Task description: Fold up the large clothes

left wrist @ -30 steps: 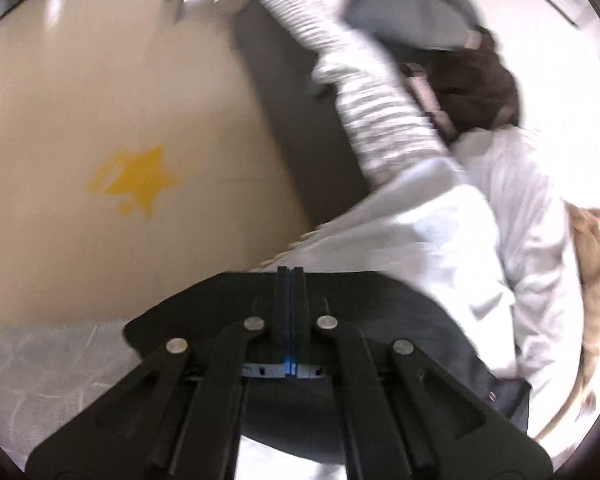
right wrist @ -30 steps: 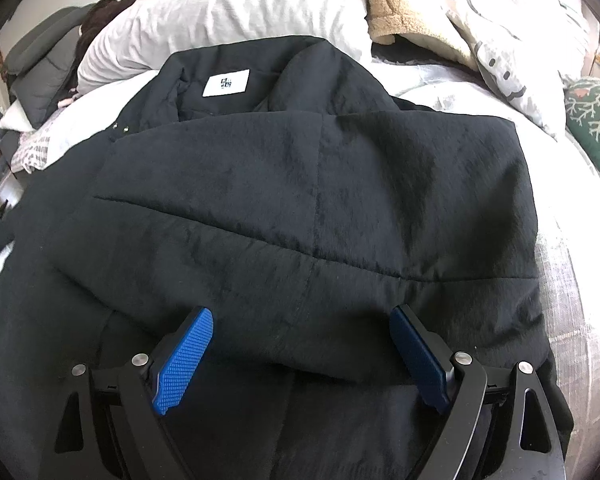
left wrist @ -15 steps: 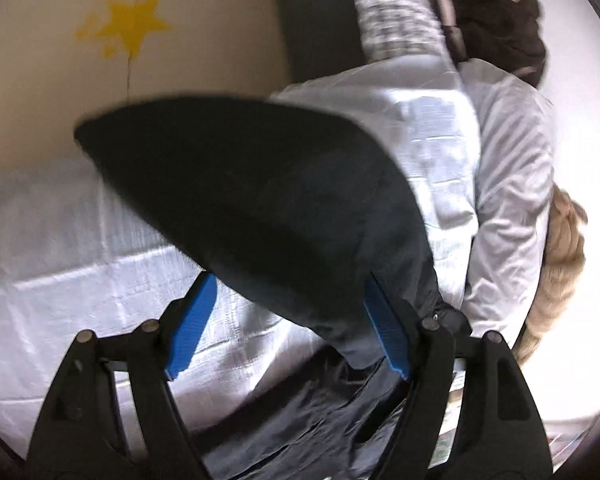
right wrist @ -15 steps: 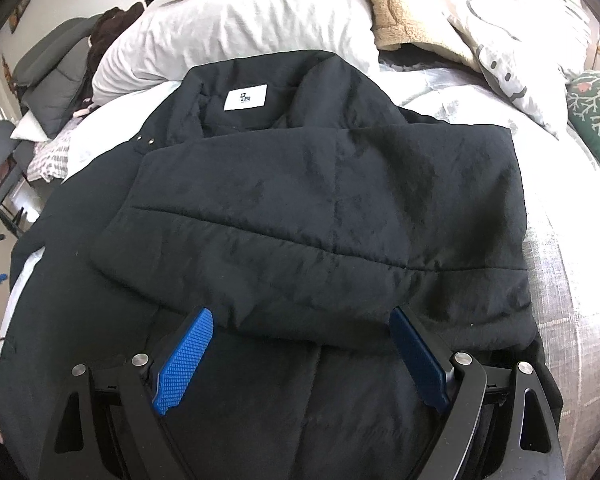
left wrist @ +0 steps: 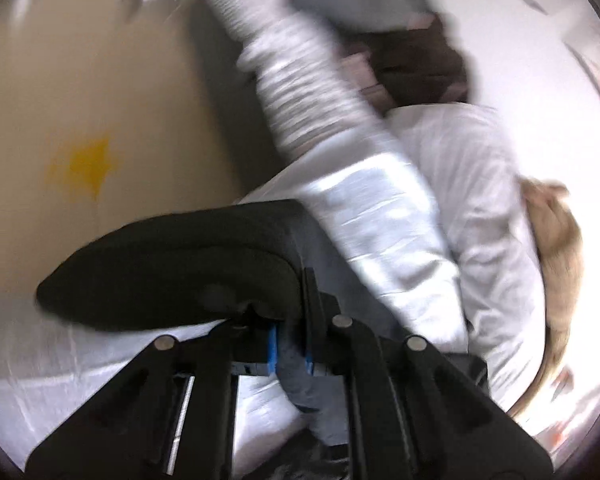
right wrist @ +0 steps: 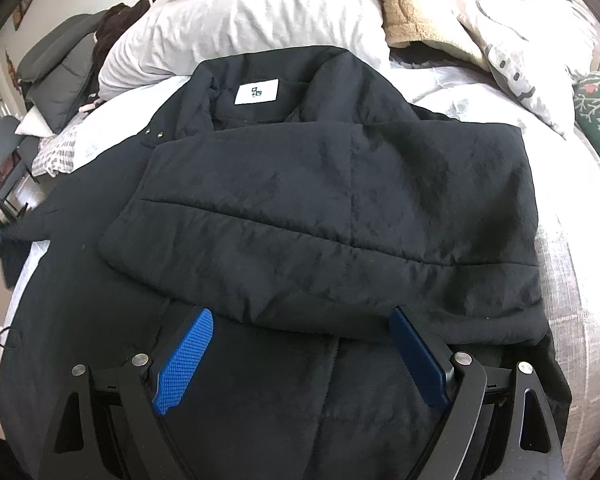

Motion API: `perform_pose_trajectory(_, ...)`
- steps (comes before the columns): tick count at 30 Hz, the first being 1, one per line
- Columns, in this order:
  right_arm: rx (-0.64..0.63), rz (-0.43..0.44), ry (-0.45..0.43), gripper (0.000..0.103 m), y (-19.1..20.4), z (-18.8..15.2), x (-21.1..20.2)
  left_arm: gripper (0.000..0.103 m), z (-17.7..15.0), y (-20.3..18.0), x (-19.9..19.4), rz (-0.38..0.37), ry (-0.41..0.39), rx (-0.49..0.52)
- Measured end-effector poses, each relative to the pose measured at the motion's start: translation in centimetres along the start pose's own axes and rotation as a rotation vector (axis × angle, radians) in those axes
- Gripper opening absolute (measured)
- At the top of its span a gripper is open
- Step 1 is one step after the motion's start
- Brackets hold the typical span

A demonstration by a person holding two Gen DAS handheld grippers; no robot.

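Left wrist view: your left gripper [left wrist: 290, 354] has just been closing and now stands nearly shut, its blue pads pinching a fold of dark cloth, with the black cuff end of a sleeve [left wrist: 168, 268] bulging out ahead of the jaws. The picture is blurred, so you cannot tell how deep the bite goes.

Right wrist view: your right gripper [right wrist: 300, 356] hangs wide open over the black jacket [right wrist: 340, 200], holding nothing; its pads straddle the lower edge of a panel already folded across the body. The jacket lies spread on the bed [right wrist: 580, 280], collar and white label [right wrist: 257, 92] toward the white pillow [right wrist: 260, 16], its left side trailing toward the bed's edge.

Handling: judge the jacket soft, lightly padded and limp. It will sag from any single pinch, and its smooth shell may slip between the pads. Take hold at seams, cuffs or the hem, where the cloth is doubled. The folded panel looks loosely laid, so a drag across it may undo it. The tan blanket [right wrist: 412, 8] and grey patterned pillow [right wrist: 520, 32] lie well apart from the work.
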State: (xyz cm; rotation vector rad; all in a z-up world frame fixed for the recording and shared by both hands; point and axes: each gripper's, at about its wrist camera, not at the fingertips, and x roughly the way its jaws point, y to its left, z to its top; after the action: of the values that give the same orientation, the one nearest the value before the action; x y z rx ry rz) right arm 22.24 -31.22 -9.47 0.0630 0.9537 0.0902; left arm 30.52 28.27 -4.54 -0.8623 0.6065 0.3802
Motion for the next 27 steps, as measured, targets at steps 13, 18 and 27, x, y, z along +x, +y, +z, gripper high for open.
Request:
perform_pose_trajectory(13, 0.05, 0.019, -0.015, 0.092, -1.1, -0.1, -0.5, 0.012, -15.1, -20.9, -6.1, -0.45, 0.002, 0.865)
perform_pose_trajectory(18, 0.062, 0.028, -0.015, 0.092, -1.5, -0.2, -0.5, 0.049, -25.7, -21.2, -1.1, -0.563, 0.494, 1.182)
perform_pose_trajectory(27, 0.111, 0.076, -0.014, 0.092, -2.4, 0.3, -1.0, 0.064, -33.2, -15.9, -3.4, -0.501, 0.683, 1.55)
